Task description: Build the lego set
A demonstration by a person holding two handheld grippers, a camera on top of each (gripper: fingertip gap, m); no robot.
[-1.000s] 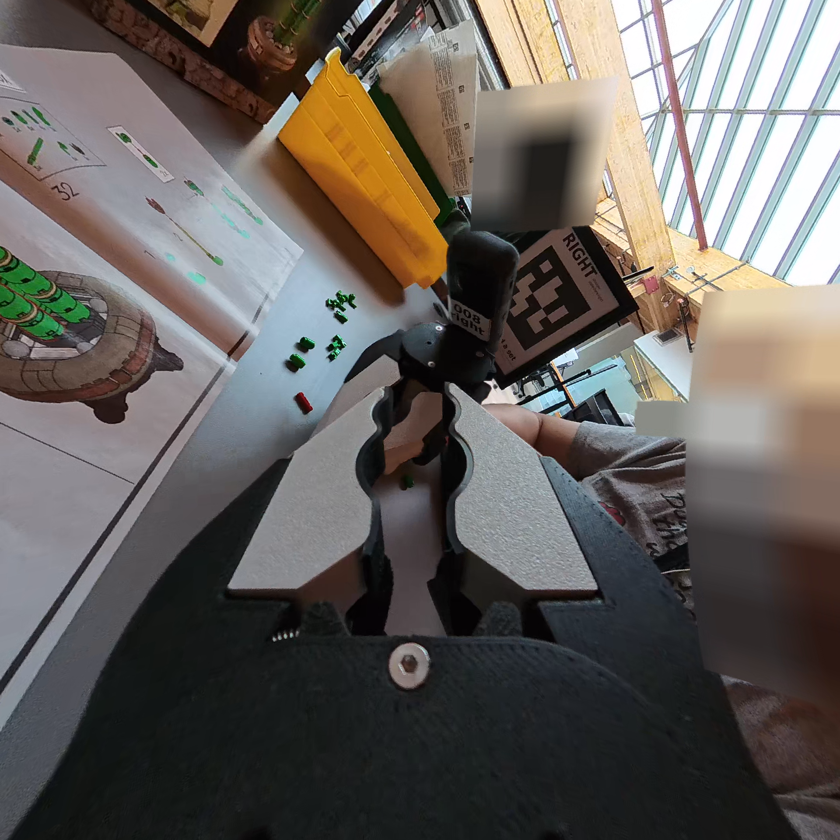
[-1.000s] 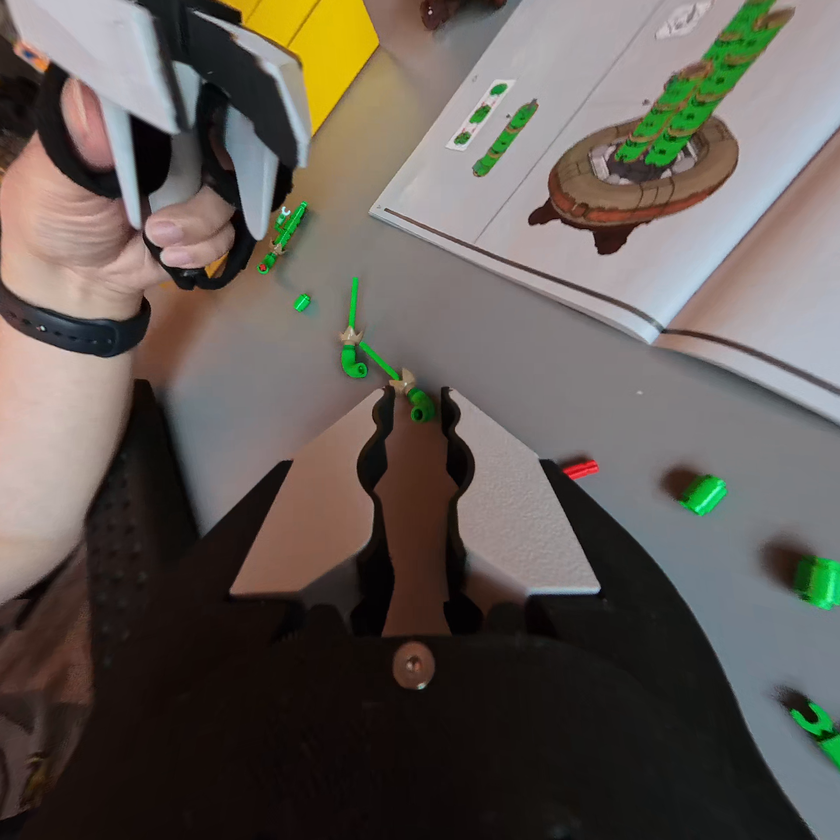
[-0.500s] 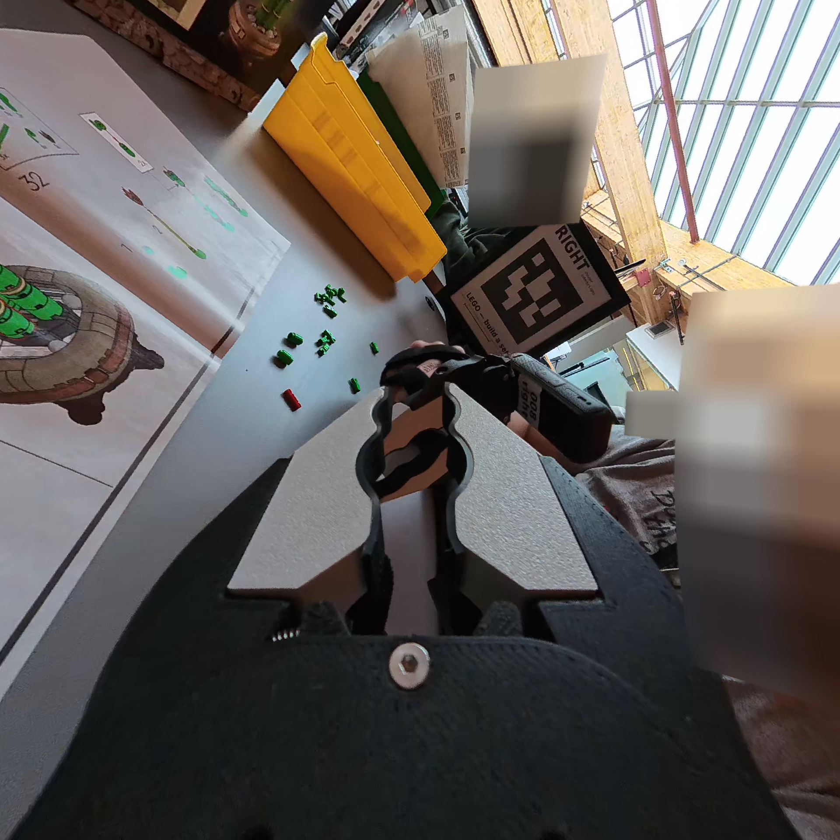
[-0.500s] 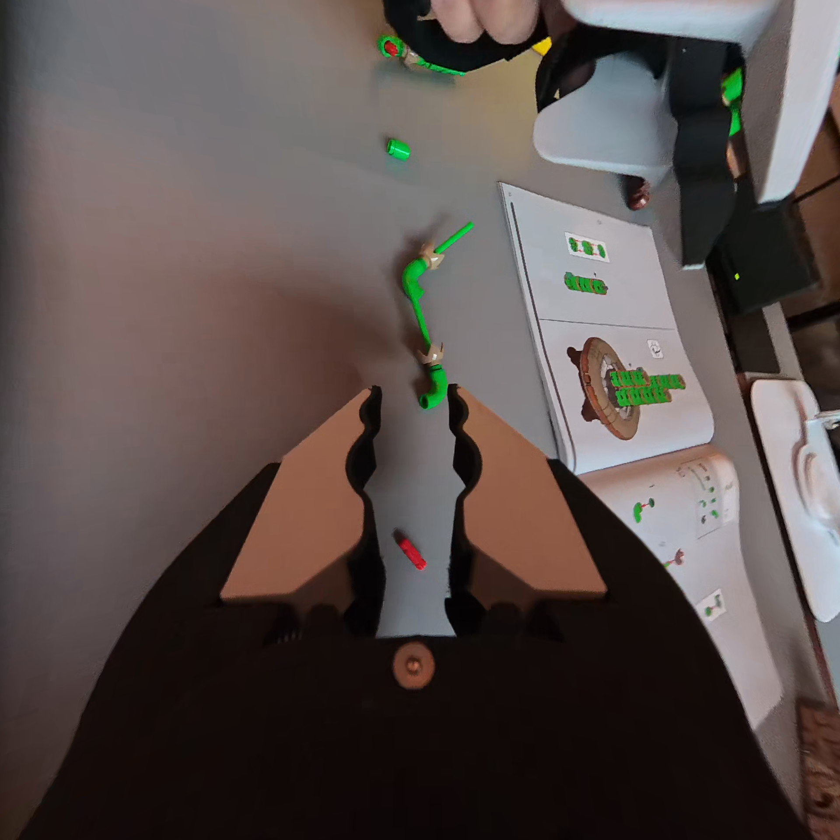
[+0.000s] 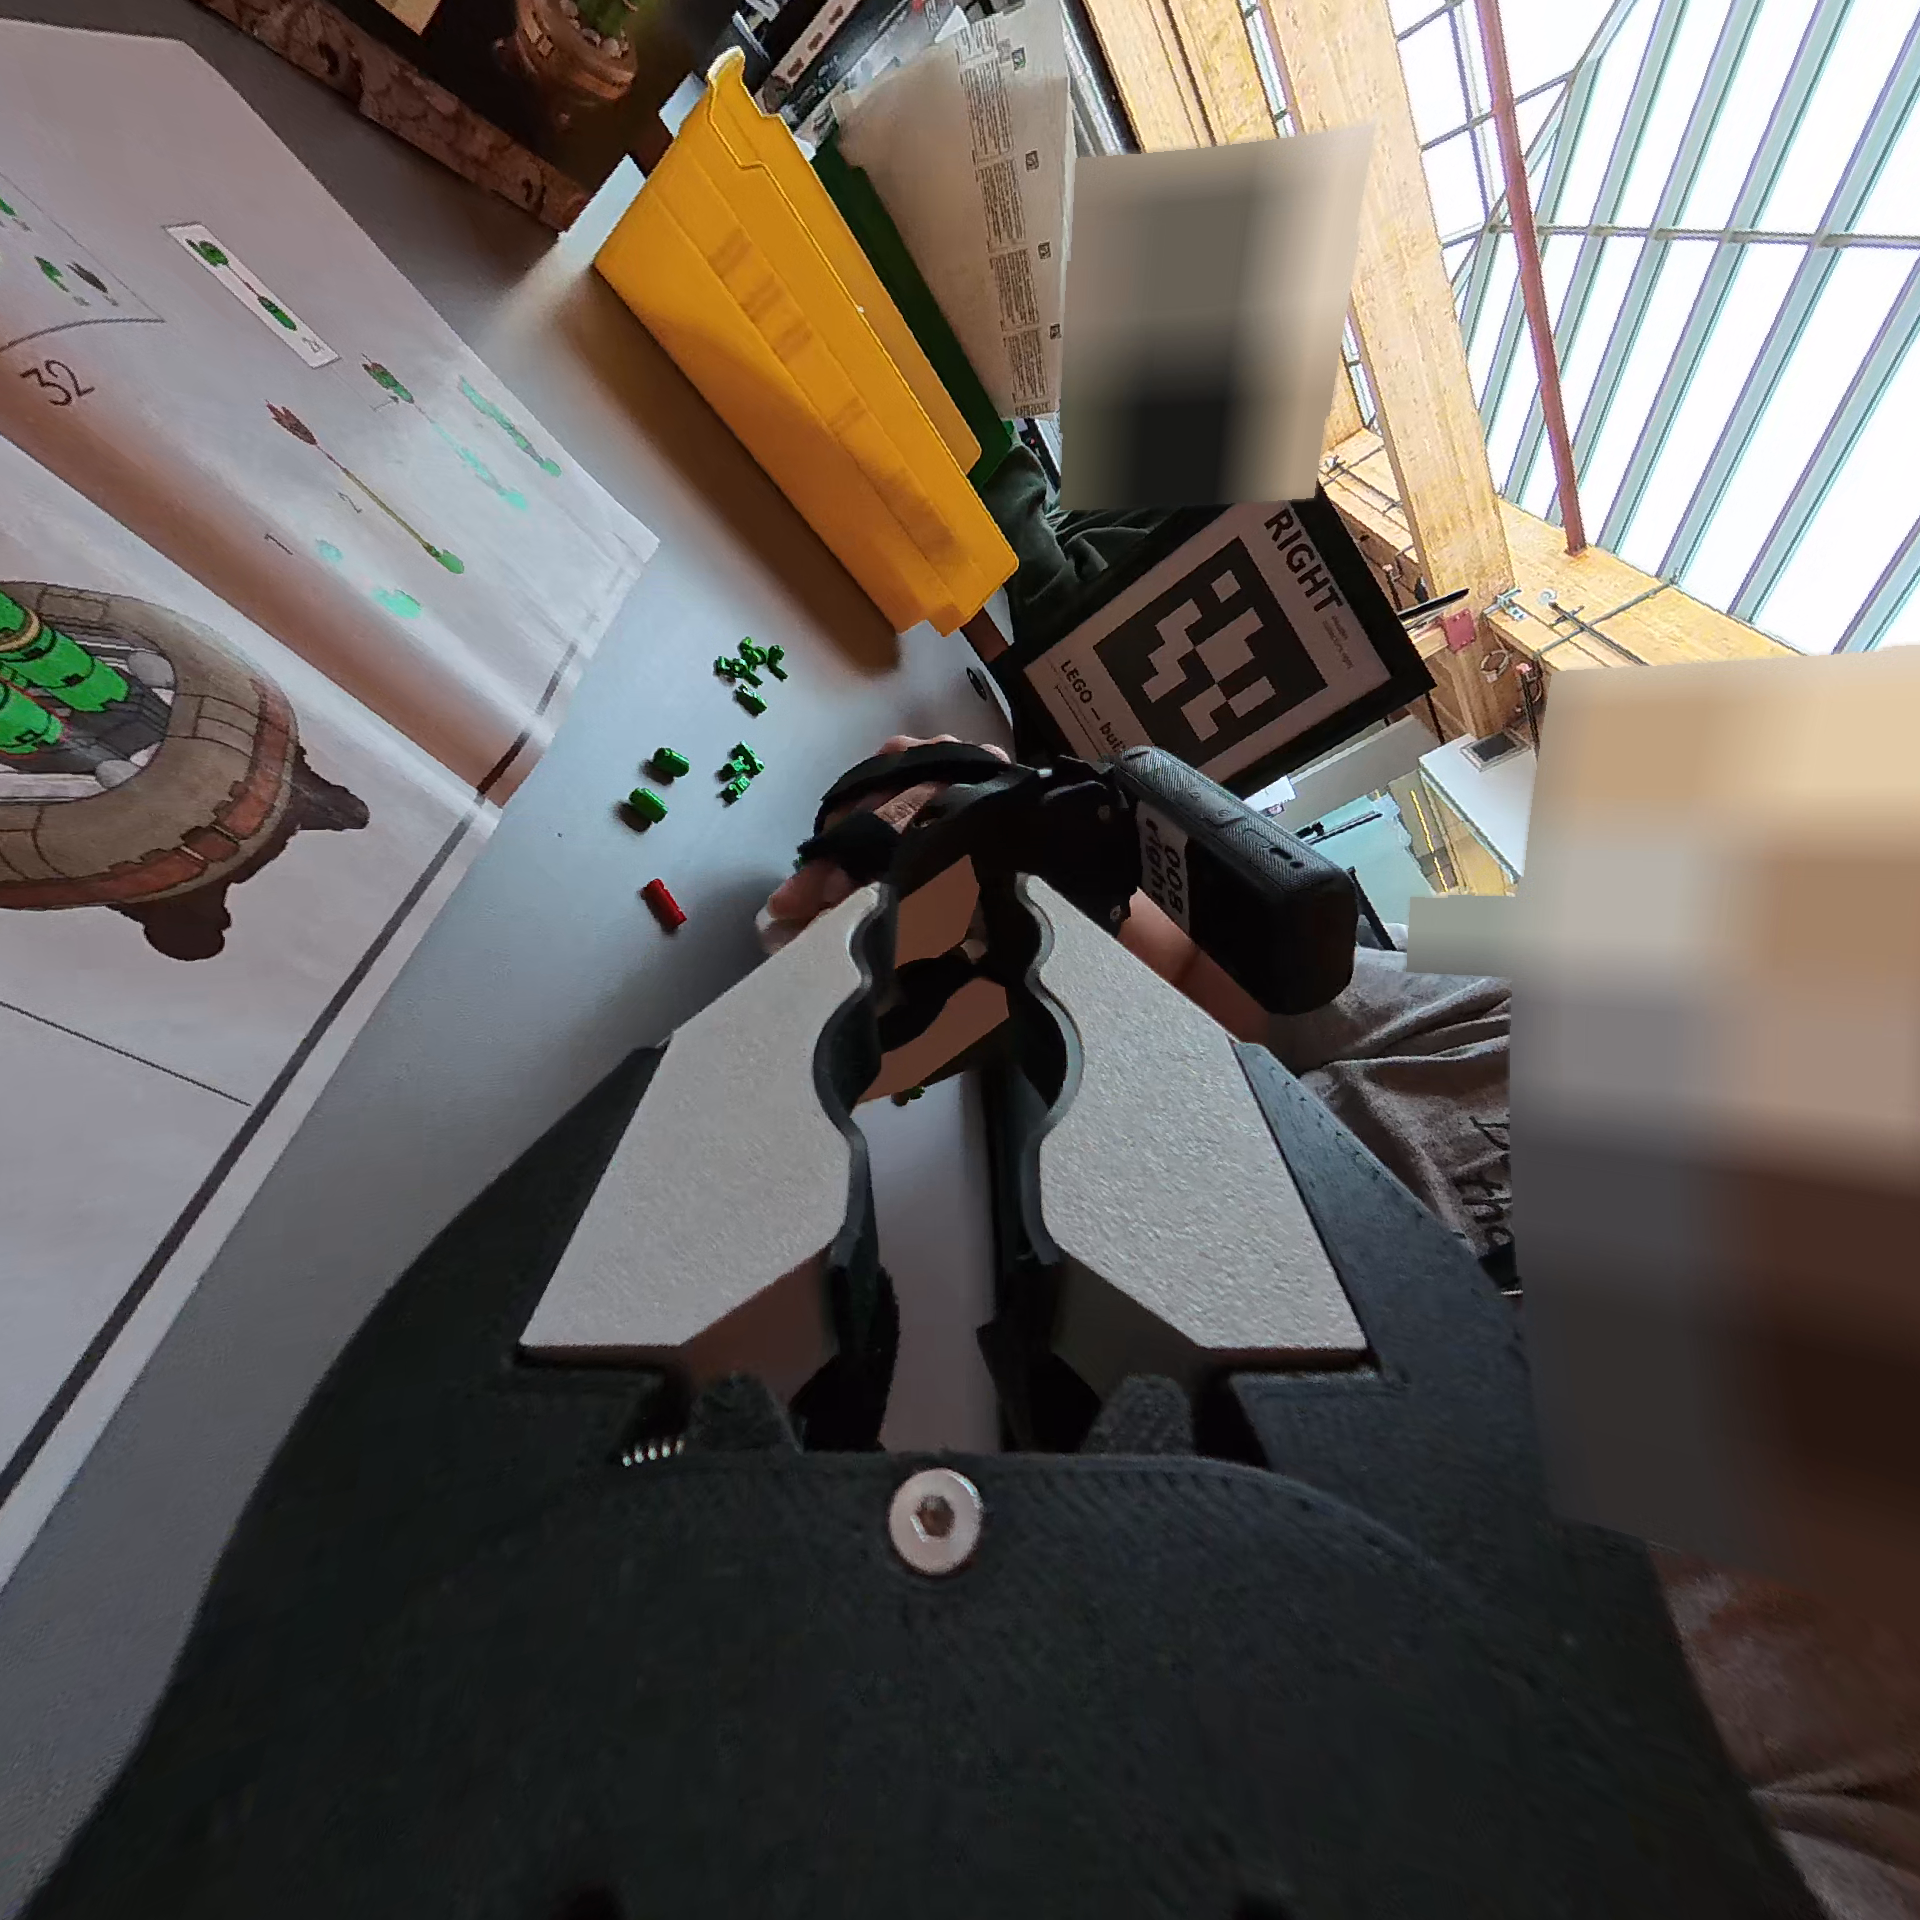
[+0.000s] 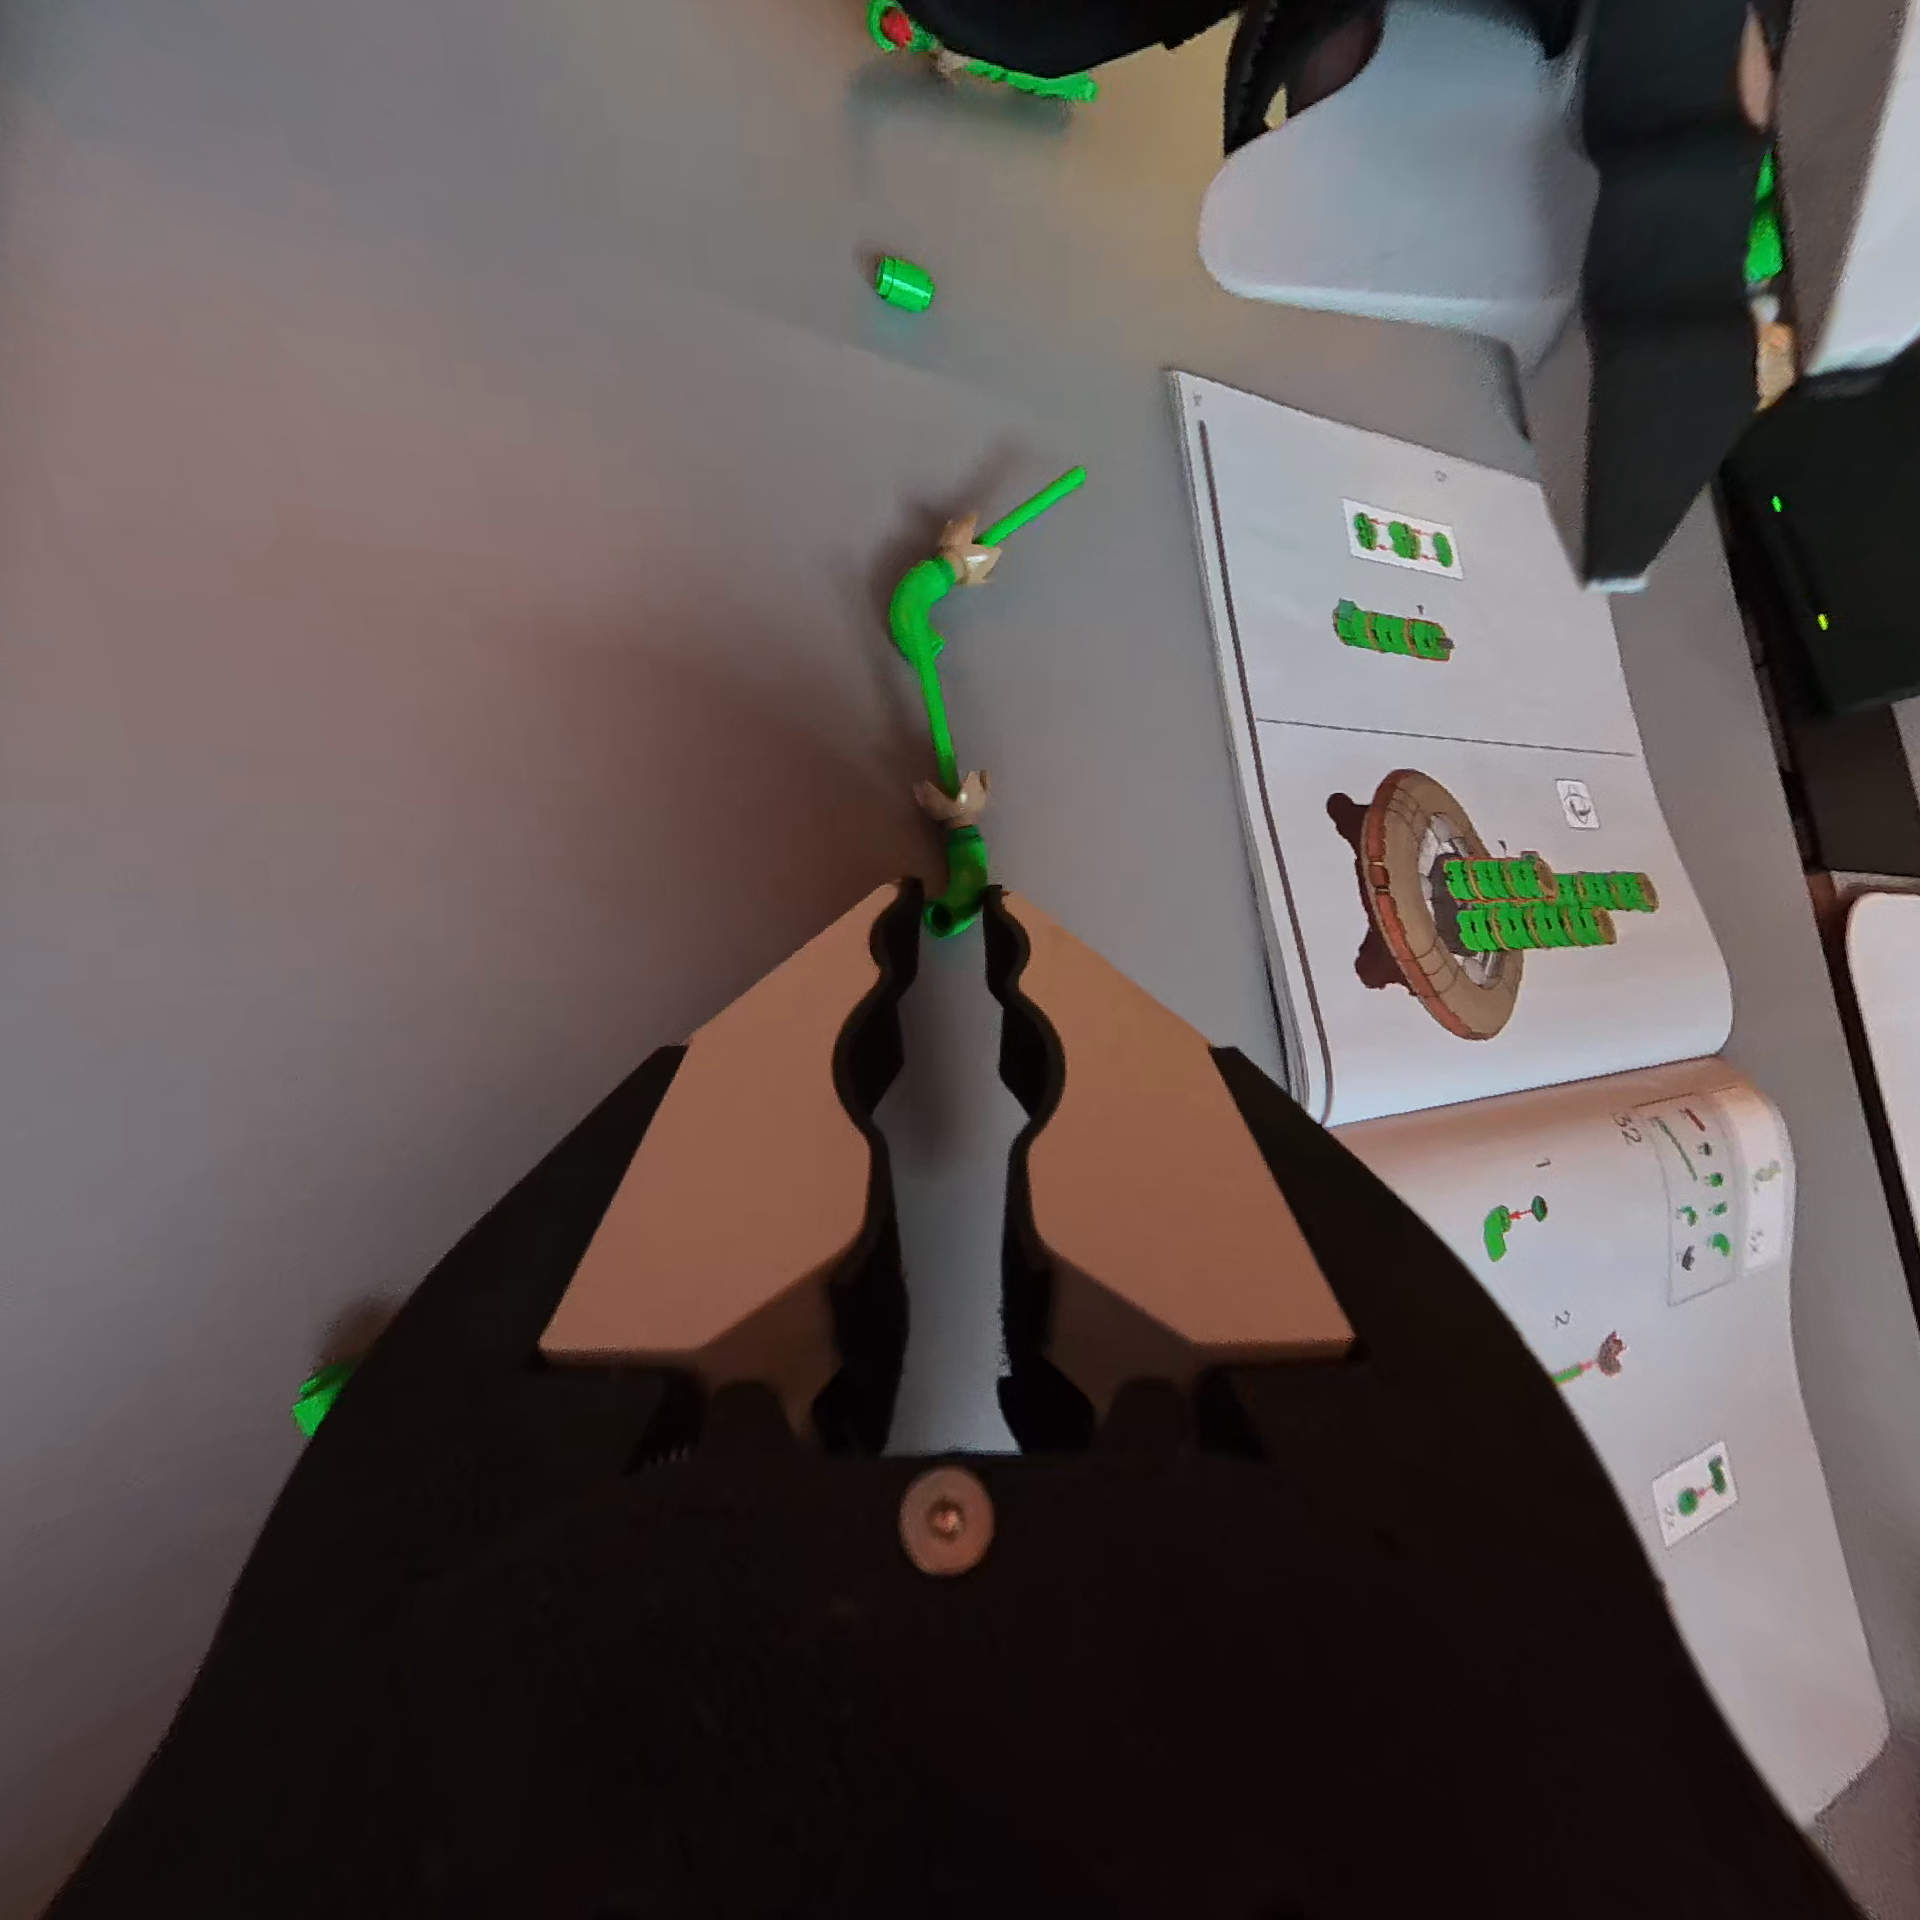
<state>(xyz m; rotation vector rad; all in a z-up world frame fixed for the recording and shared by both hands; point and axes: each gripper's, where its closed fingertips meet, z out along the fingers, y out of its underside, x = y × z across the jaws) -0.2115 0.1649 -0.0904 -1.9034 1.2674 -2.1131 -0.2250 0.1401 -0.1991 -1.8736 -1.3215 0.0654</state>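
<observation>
A thin green stem (image 6: 935, 707) with two tan flower pieces lies on the grey table (image 6: 416, 623). My right gripper (image 6: 953, 906) has its tips closed on the stem's curved near end. It also shows in the left wrist view (image 5: 899, 1081), low over the table with a hand on it. My left gripper (image 5: 951, 914) is open and empty, held above the table and pointing at the right gripper. A second green stem (image 6: 987, 78) with a red end lies at the far edge of the right wrist view.
The open instruction booklet (image 6: 1455, 727) lies right of the stem; it also shows in the left wrist view (image 5: 260, 468). A small green cylinder (image 6: 902, 283) lies farther out. Loose green pieces (image 5: 743, 675) and a red piece (image 5: 663, 902) lie near a yellow bin (image 5: 810, 343). Tip to tip, the grippers are about 11 centimetres apart.
My right gripper's fingers have narrowed and now pinch the stem's curved end, which earlier lay just ahead of the open tips. The left gripper has barely moved.
</observation>
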